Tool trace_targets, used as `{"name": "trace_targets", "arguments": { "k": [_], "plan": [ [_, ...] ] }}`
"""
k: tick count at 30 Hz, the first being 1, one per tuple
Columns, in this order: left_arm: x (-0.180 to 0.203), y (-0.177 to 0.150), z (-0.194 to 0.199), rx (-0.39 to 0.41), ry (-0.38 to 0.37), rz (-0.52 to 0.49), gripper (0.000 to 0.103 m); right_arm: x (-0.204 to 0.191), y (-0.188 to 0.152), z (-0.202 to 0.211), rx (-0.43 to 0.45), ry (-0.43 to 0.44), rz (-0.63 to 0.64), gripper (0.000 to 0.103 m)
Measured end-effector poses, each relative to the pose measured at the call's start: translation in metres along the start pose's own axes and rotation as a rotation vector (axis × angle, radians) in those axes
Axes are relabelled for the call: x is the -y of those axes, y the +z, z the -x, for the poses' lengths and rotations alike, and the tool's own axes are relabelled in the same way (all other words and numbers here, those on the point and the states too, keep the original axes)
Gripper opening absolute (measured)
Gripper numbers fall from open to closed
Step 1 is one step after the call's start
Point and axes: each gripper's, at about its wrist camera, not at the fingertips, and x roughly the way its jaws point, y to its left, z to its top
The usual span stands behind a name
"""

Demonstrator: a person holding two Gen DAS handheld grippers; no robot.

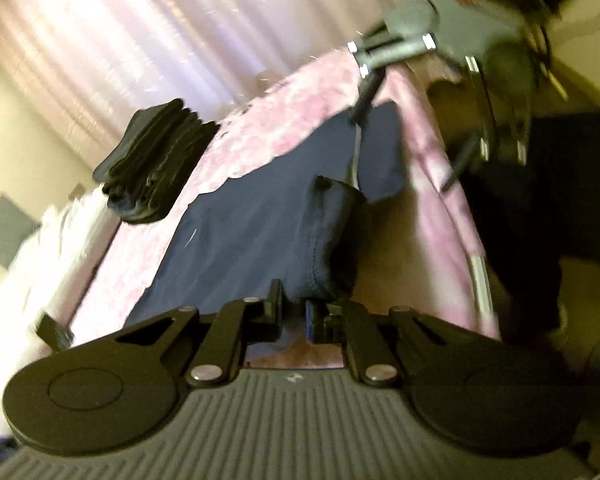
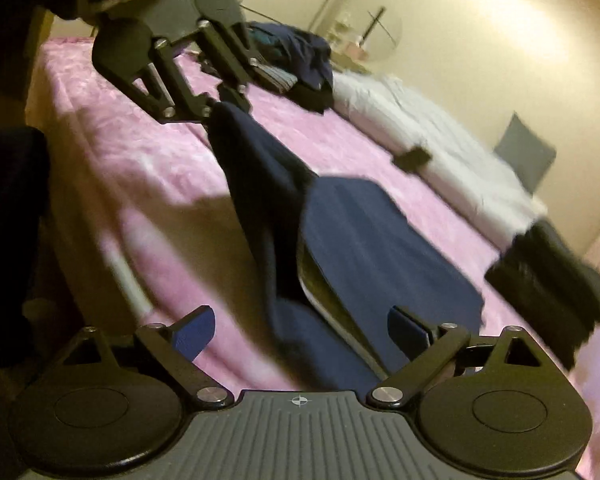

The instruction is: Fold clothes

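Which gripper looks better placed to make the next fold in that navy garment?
Probably the left gripper: it is shut on the navy garment's lifted edge. The right gripper is open and holds nothing.

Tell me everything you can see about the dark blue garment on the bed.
The dark blue garment is soft, knit-looking cloth with a stitched hem. Most of it lies flat on the pink bed cover, partly folded, with a pale inner layer showing at the fold edge. One corner is lifted, stretched up to the left gripper, which is shut on it. The right gripper stands open over it, not pressing it.
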Motion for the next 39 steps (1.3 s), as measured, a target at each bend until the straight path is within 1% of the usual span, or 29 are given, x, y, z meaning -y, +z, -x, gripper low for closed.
{"name": "trace_targets", "arguments": {
  "k": [2, 4, 5, 6, 7, 9, 11, 13, 15, 16, 18, 19, 20, 21, 22, 25, 28, 31, 33, 35, 39],
  "plan": [
    [-0.008, 0.006, 0.001, 0.005, -0.006, 0.048, 0.008, -0.002, 0.008, -0.012, 0.033, -0.032, -0.015, 0.095],
    [-0.016, 0.011, 0.004, 0.01, -0.009, 0.085, 0.008, -0.008, 0.013, -0.024, 0.034, -0.067, 0.03, 0.093],
    [-0.019, 0.013, 0.006, 0.012, -0.01, 0.096, 0.008, -0.012, 0.011, -0.029, 0.021, -0.08, 0.078, 0.082],
    [-0.021, 0.013, 0.009, 0.012, -0.011, 0.104, 0.008, -0.015, 0.008, -0.033, 0.004, -0.097, 0.126, 0.074],
    [-0.023, 0.012, 0.012, 0.012, -0.011, 0.107, 0.008, -0.014, 0.0, -0.036, -0.026, -0.127, 0.172, 0.064],
    [-0.024, 0.011, 0.014, 0.009, -0.011, 0.104, 0.008, -0.01, -0.018, -0.04, -0.085, -0.186, 0.256, 0.062],
    [-0.022, 0.01, 0.014, 0.004, -0.016, 0.098, 0.008, 0.003, -0.04, -0.036, -0.137, -0.239, 0.279, 0.061],
    [-0.019, 0.009, 0.011, -0.003, -0.021, 0.085, 0.008, 0.015, -0.055, -0.034, -0.179, -0.277, 0.298, 0.061],
    [-0.016, 0.007, 0.009, -0.01, -0.028, 0.073, 0.008, 0.026, -0.069, -0.031, -0.221, -0.315, 0.317, 0.055],
    [-0.014, 0.007, 0.009, -0.014, -0.03, 0.066, 0.008, 0.032, -0.076, -0.031, -0.24, -0.33, 0.329, 0.049],
    [-0.01, 0.006, 0.009, -0.025, -0.03, 0.047, 0.008, 0.036, -0.084, -0.034, -0.251, -0.329, 0.381, 0.047],
    [-0.008, 0.006, 0.008, -0.033, -0.027, 0.038, 0.008, 0.037, -0.088, -0.036, -0.252, -0.326, 0.41, 0.043],
    [-0.007, 0.007, 0.006, -0.041, -0.024, 0.029, 0.008, 0.038, -0.088, -0.037, -0.252, -0.313, 0.424, 0.035],
    [-0.006, 0.007, 0.005, -0.049, -0.021, 0.02, 0.008, 0.041, -0.089, -0.037, -0.256, -0.3, 0.424, 0.018],
    [-0.004, 0.008, 0.005, -0.056, -0.02, 0.012, 0.007, 0.043, -0.09, -0.037, -0.261, -0.287, 0.424, 0.01],
    [0.001, 0.009, 0.011, -0.058, -0.024, -0.002, 0.005, 0.052, -0.092, -0.036, -0.269, -0.263, 0.401, 0.002],
    [0.006, 0.013, 0.024, -0.041, -0.058, 0.007, 0.005, 0.056, -0.082, -0.018, -0.28, -0.272, 0.354, 0.002],
    [0.02, 0.022, 0.047, -0.02, -0.082, -0.001, 0.005, 0.054, -0.067, 0.016, -0.26, -0.298, 0.329, 0.002],
    [0.032, 0.026, 0.066, -0.006, -0.094, 0.013, 0.005, 0.042, -0.057, 0.044, -0.25, -0.306, 0.324, 0.002],
    [0.046, 0.029, 0.089, 0.012, -0.11, 0.055, 0.005, 0.031, -0.049, 0.068, -0.244, -0.307, 0.322, 0.002],
    [0.073, 0.033, 0.129, 0.046, -0.148, 0.116, 0.005, -0.003, -0.042, 0.117, -0.249, -0.299, 0.315, 0.002]
  ]
}}
